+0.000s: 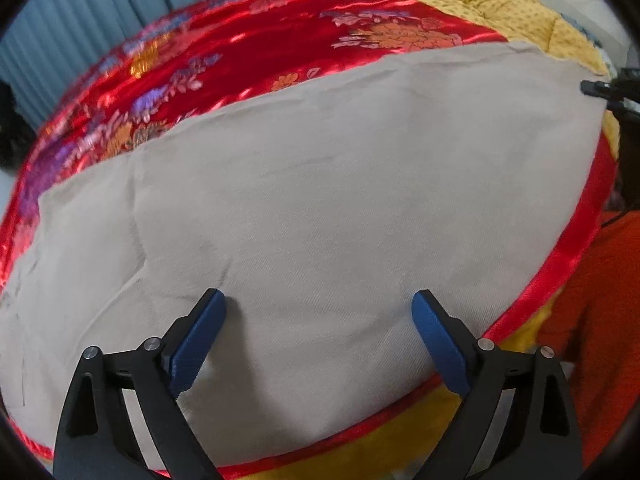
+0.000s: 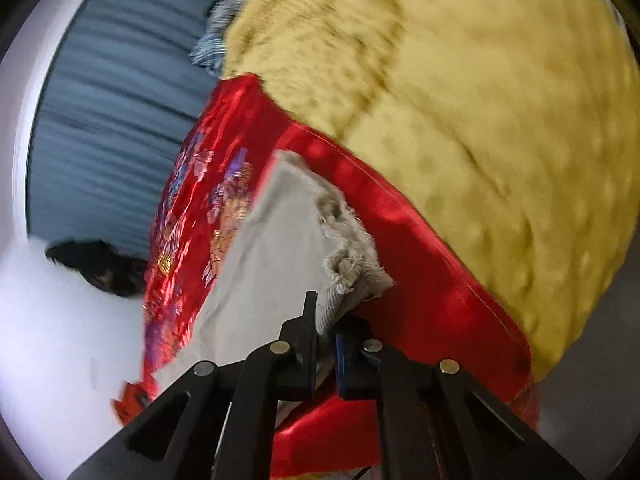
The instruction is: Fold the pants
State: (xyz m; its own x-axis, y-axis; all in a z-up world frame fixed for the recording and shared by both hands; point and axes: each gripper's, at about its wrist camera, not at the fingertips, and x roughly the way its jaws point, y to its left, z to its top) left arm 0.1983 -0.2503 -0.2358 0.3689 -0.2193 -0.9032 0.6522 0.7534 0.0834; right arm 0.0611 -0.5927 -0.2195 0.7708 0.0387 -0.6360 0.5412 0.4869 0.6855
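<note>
Beige pants (image 1: 320,220) lie spread flat over a red satin floral cover (image 1: 240,48) on a bed. My left gripper (image 1: 320,308) is open, its blue pads just above the near part of the pants, holding nothing. In the right wrist view my right gripper (image 2: 326,320) is shut on the frayed hem end of the pants (image 2: 280,248), lifting that edge off the red cover (image 2: 420,280). The right gripper's tip also shows at the far right edge of the left wrist view (image 1: 600,88).
A mustard-yellow textured blanket (image 2: 480,120) covers the bed beyond the red cover and shows under its near edge (image 1: 400,432). Blue-grey curtains (image 2: 120,120) hang behind. An orange garment (image 1: 600,320) is at the right. A dark object (image 2: 104,268) lies on a white surface.
</note>
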